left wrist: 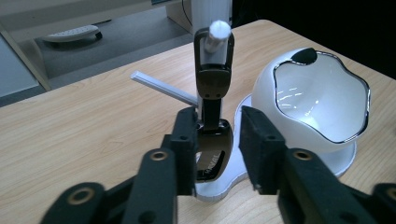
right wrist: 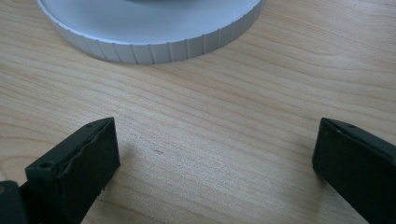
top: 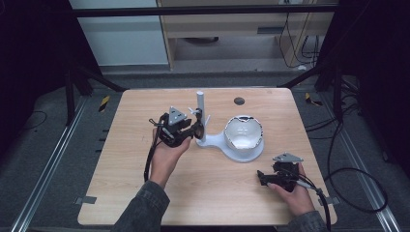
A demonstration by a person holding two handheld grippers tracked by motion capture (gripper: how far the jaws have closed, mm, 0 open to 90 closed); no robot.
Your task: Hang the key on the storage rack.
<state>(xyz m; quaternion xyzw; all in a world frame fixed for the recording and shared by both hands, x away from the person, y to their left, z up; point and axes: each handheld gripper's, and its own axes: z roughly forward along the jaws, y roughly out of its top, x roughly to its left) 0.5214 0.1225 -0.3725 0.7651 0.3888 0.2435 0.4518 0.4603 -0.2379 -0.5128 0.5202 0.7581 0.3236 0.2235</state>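
A white stand (top: 200, 104) with a post and side pegs rises from a flat base that also carries a white, chrome-rimmed bowl (top: 244, 133). In the left gripper view a dark metal clip-like piece (left wrist: 214, 79) hangs from a white peg (left wrist: 219, 30). My left gripper (top: 197, 128) (left wrist: 217, 135) brackets its lower end; the left jaw is against it and a gap shows at the right jaw. My right gripper (top: 261, 178) (right wrist: 215, 154) stands wide open low over bare wood, just short of the ribbed base rim (right wrist: 154, 28).
The wooden table (top: 145, 193) has a small black round mark (top: 239, 101) near its far edge. A second thin arm of the stand (left wrist: 163, 86) juts out behind the clip. Cables trail from both grippers. Dark floor and metal rails surround the table.
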